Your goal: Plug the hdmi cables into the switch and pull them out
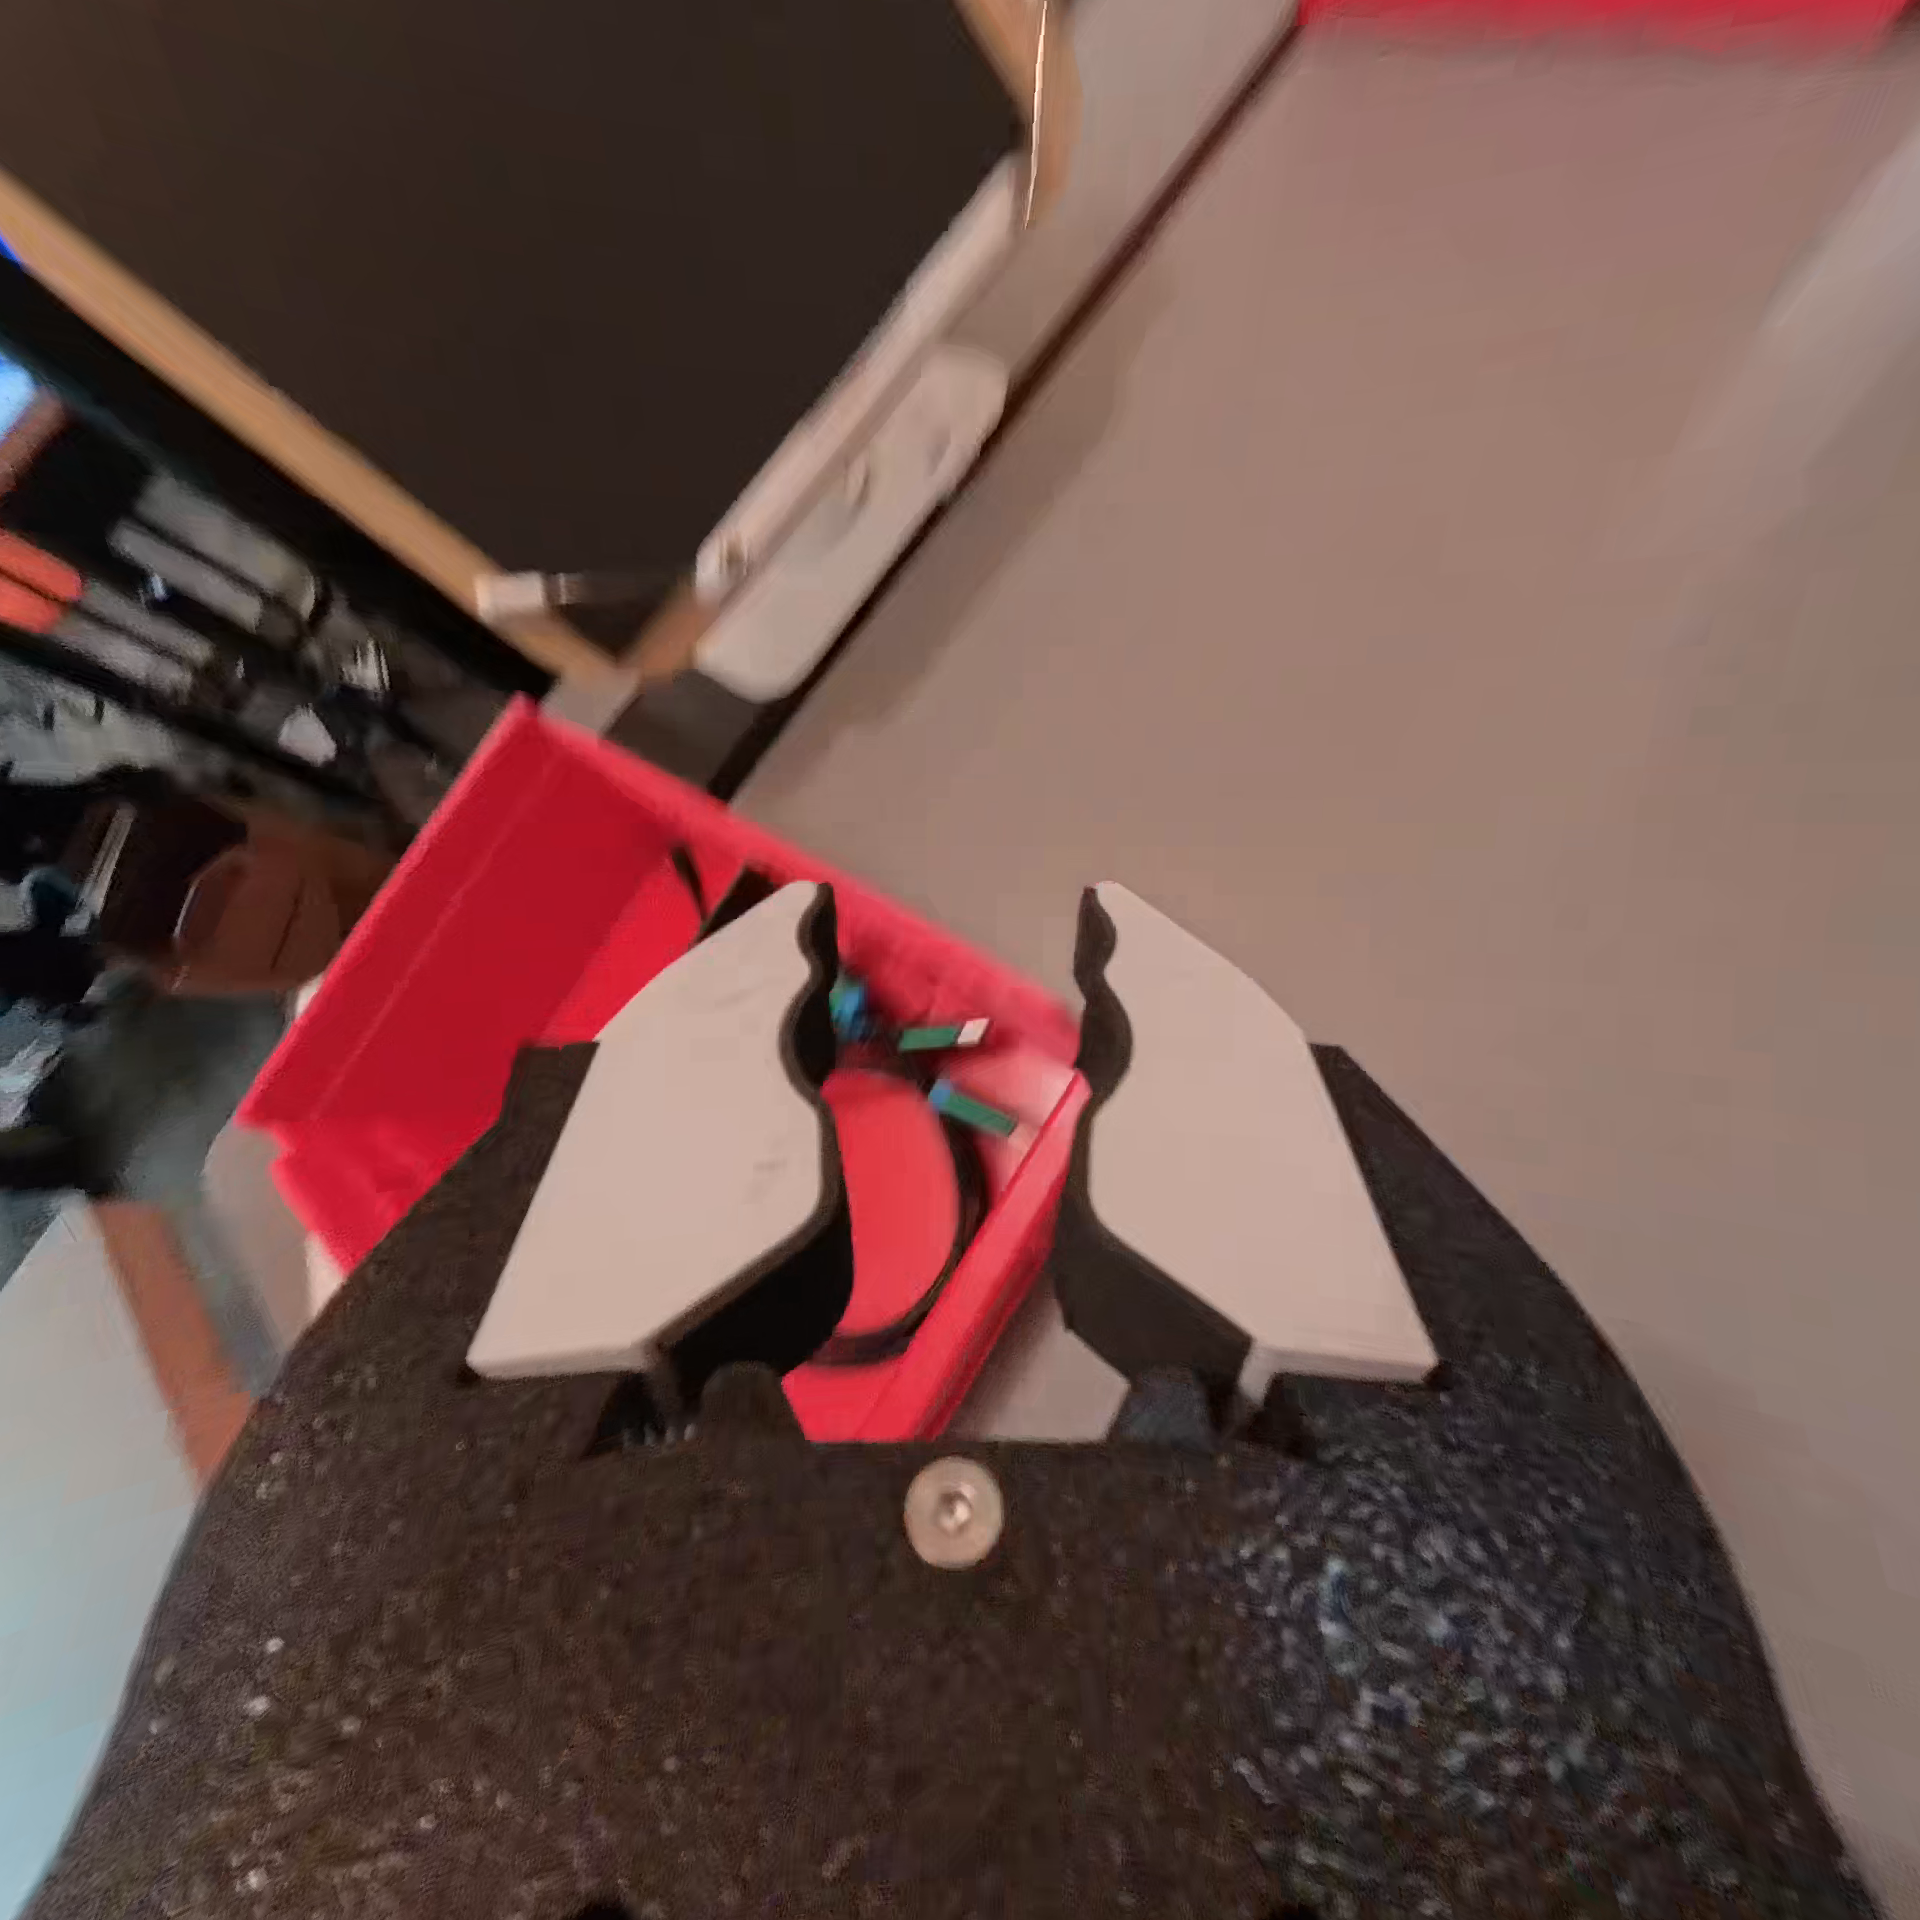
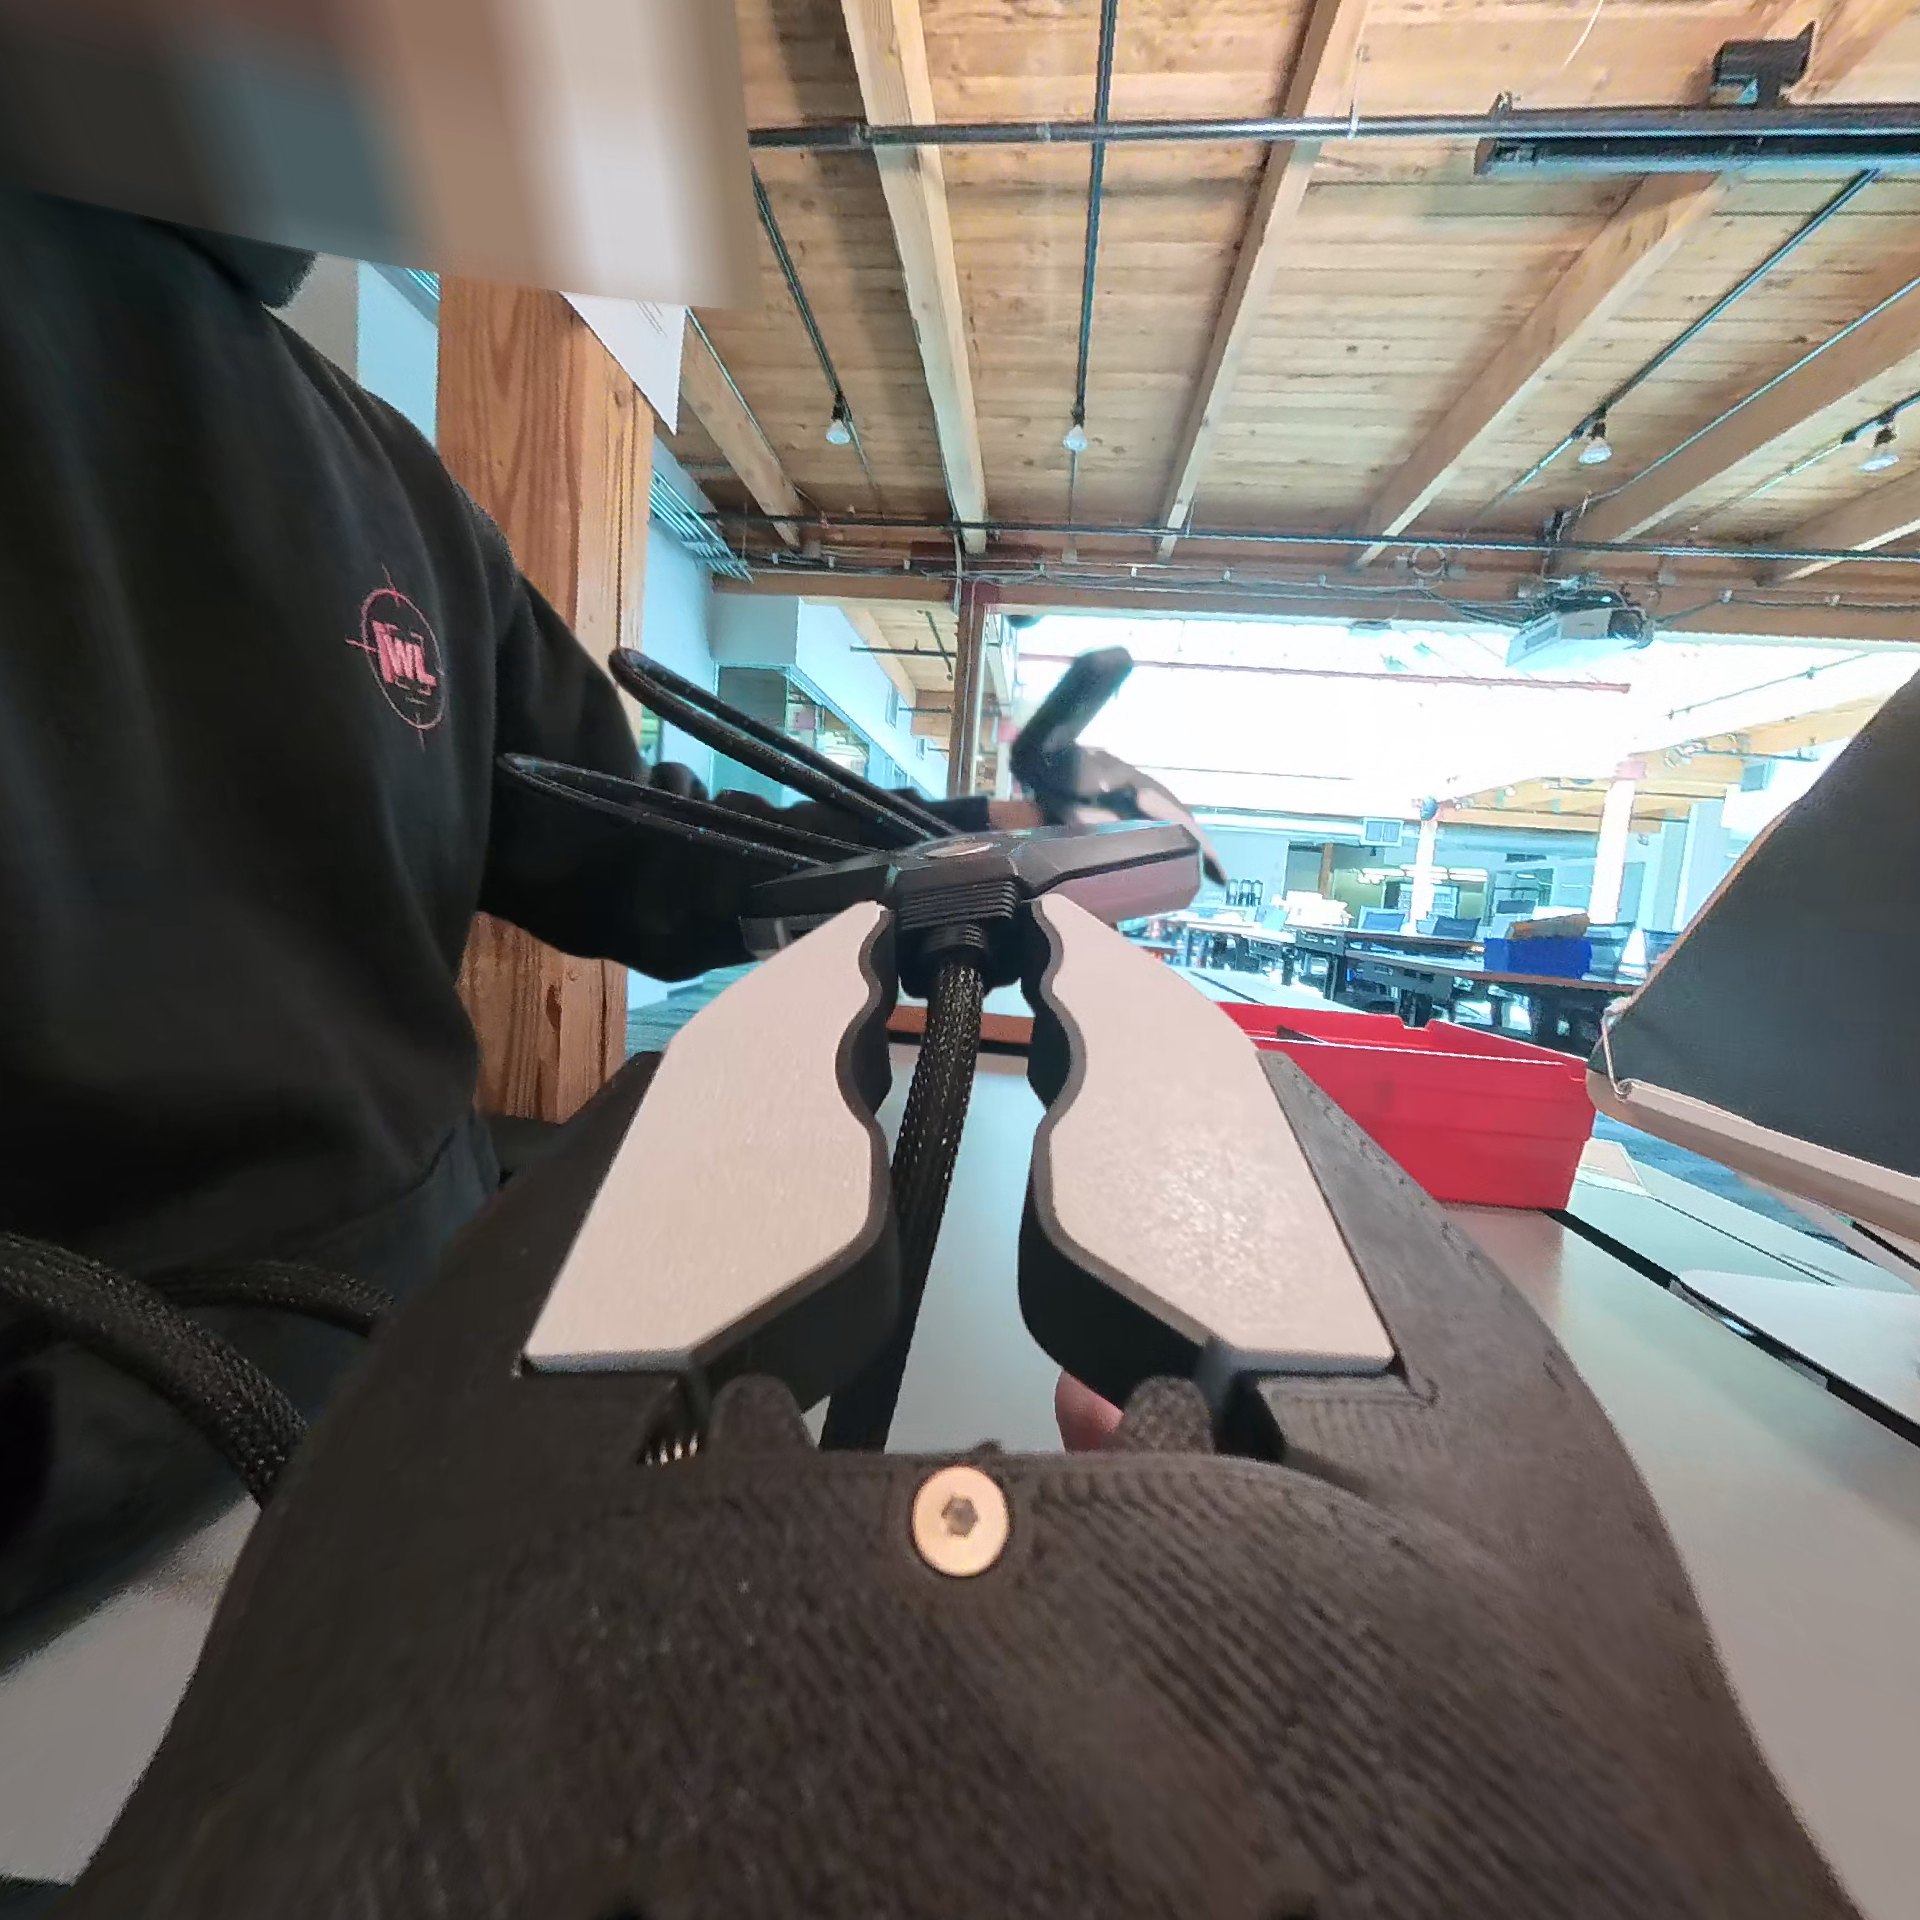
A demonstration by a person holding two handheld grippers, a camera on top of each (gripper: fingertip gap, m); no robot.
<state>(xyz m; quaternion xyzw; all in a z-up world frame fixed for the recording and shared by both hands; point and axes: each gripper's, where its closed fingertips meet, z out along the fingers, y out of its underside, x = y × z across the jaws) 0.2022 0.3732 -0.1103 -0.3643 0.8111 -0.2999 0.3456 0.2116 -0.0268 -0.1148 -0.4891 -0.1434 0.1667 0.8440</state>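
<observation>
In the right wrist view my right gripper (image 2: 958,920) is shut on the ribbed collar of a flat black switch (image 2: 1039,857), held up above the table. The switch's braided black cable (image 2: 935,1101) hangs down between the fingers. Two black looped cables (image 2: 727,743) stretch left from the switch. In the blurred left wrist view my left gripper (image 1: 956,920) is open and empty above a red bin (image 1: 416,1018). The bin holds cable ends with green and blue plugs (image 1: 940,1039) and a coil of black cable (image 1: 940,1314).
The red bin (image 2: 1455,1112) also shows at the right in the right wrist view, on the grey table (image 1: 1455,623). A dark wood-framed board (image 1: 520,260) leans beyond the bin. A person in a black hoodie (image 2: 208,727) fills the left side.
</observation>
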